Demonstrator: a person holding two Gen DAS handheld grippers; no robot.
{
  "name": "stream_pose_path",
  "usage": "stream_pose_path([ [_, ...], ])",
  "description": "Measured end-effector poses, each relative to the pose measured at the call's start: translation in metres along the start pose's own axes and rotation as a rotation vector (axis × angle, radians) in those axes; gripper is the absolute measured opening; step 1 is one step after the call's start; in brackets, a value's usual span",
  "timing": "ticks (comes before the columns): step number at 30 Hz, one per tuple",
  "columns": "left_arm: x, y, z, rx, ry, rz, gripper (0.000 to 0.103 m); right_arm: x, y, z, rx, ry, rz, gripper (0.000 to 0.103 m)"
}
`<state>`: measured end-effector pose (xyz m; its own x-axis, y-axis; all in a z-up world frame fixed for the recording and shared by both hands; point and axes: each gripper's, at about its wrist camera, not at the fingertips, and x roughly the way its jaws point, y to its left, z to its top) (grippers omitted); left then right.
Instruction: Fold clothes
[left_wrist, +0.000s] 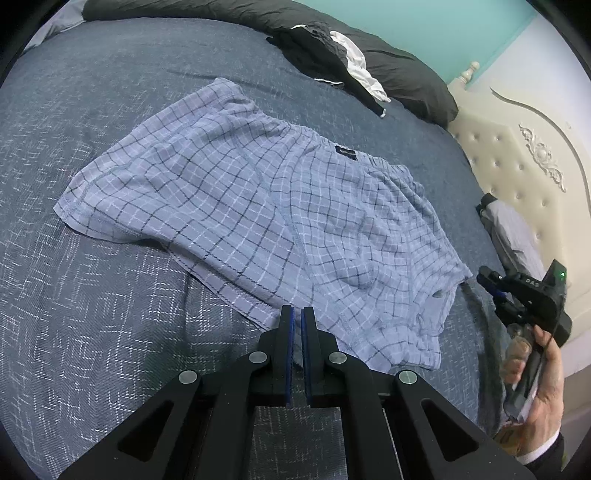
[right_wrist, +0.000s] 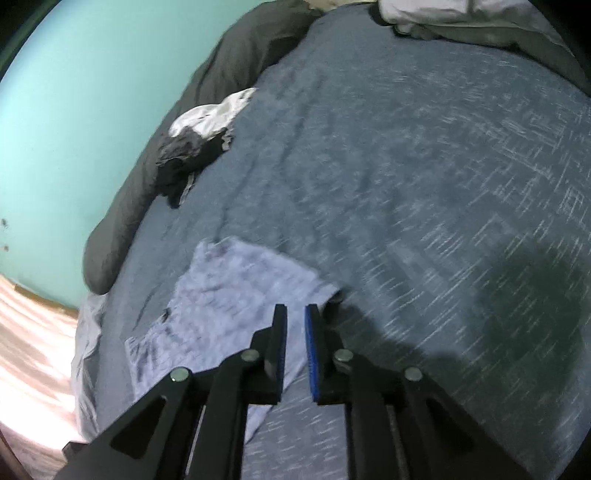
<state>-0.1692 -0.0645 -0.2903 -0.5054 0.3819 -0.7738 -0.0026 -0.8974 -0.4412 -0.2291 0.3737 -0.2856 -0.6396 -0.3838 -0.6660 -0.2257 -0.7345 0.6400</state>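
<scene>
Checked shorts (left_wrist: 258, 206) lie mid-frame on the bed (left_wrist: 92, 314); left gripper (left_wrist: 297, 314) closed empty, right gripper (right_wrist: 295, 314) slightly parted, empty

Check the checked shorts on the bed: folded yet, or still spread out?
Spread, not folded: the checked shorts lie flat on the blue bedspread, waistband and both legs showing. Only the near hem is a little rumpled.

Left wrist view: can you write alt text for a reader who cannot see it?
Light blue checked shorts lie spread flat on a dark blue patterned bedspread. The left tool, fingers nearly together and holding nothing, points at their near hem. At far right a hand holds the right tool; dark clothes lie beyond.
</scene>
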Motion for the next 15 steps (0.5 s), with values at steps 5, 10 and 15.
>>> stream_pose_path([
  [5,0.002,-0.003,-0.001,0.006,0.003,0.001,0.004,0.023,0.023,-0.029,-0.013,0.168,0.114,0.012],
  [10,0.003,-0.005,-0.002,0.009,0.007,0.001,0.004,0.035,0.033,-0.048,-0.001,0.255,0.154,0.026],
  [15,0.003,-0.004,-0.001,0.006,0.006,0.001,0.004,0.038,0.039,-0.056,-0.007,0.294,0.18,0.032],
])
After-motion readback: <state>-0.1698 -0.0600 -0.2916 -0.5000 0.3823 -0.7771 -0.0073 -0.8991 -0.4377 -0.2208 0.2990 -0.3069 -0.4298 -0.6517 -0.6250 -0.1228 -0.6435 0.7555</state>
